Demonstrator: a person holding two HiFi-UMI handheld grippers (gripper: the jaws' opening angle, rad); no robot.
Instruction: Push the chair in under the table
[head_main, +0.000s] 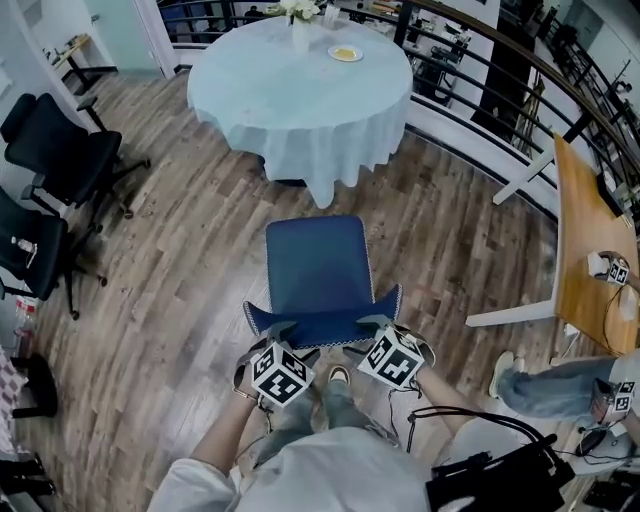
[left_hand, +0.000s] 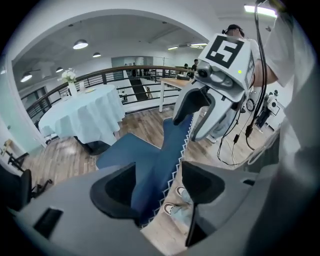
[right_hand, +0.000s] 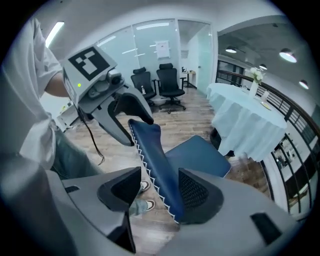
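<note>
A blue chair (head_main: 318, 270) stands on the wood floor, its seat facing a round table (head_main: 300, 100) draped in pale blue cloth farther off. Its backrest (left_hand: 170, 145) with a white zigzag seam is nearest me. My left gripper (head_main: 283, 328) straddles the backrest's top edge at the left, jaws open; in the left gripper view (left_hand: 157, 185) the fabric runs between the pads, with a gap to the right pad. My right gripper (head_main: 372, 322) straddles the top edge at the right, also open (right_hand: 160, 187); the backrest (right_hand: 150, 150) lies against one pad, apart from the other.
Black office chairs (head_main: 60, 150) stand at the left. A dark railing (head_main: 480, 80) curves behind the table. A wooden desk (head_main: 585, 240) and another person's leg (head_main: 560, 385) are at the right. A plate (head_main: 345, 53) and vase (head_main: 300, 30) sit on the cloth.
</note>
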